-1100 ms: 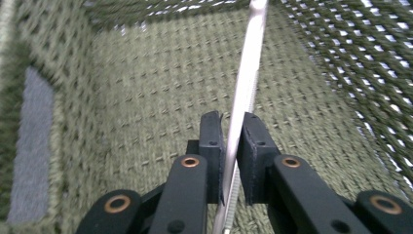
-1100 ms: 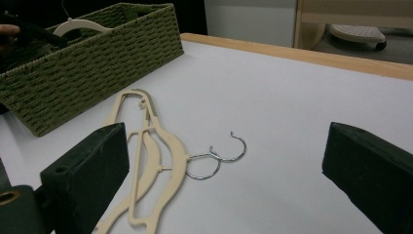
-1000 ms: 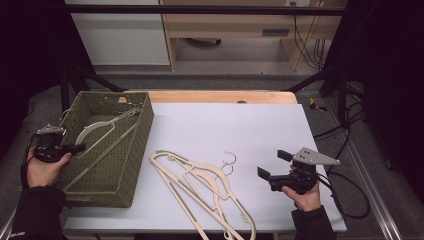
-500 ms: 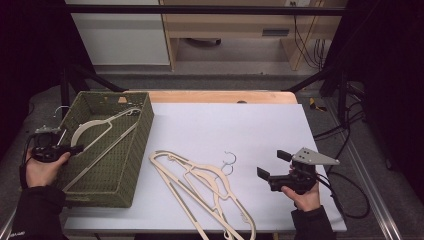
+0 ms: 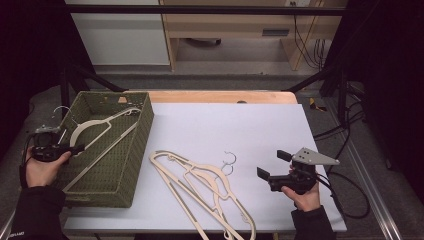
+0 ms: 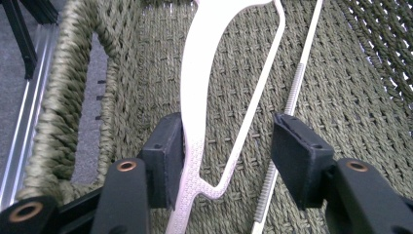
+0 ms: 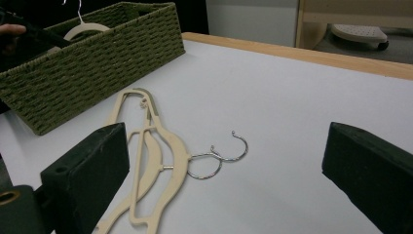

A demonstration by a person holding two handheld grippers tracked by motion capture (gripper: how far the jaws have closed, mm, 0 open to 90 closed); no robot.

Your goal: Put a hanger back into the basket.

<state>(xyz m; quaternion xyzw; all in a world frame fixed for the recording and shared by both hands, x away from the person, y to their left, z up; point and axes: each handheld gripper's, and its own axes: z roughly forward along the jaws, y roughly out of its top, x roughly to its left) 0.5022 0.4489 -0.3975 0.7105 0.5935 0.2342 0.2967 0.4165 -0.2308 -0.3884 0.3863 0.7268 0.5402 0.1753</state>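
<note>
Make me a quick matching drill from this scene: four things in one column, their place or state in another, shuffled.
1. basket
2. white hanger
3. beige hangers
4. right gripper

a. open, above the table's right side
b. on the table's left end
c. lying flat mid-table
d. inside the basket, between the left gripper's just-opening fingers

Pairs: 1-b, 2-d, 3-c, 4-a

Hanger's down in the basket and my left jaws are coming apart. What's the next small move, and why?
Probably lift the left gripper straight back out of the basket. Its jaws have just been opening, and the white hanger lies on the woven floor, touching one pad only. Two more hangers wait on the table by the open right gripper.
</note>
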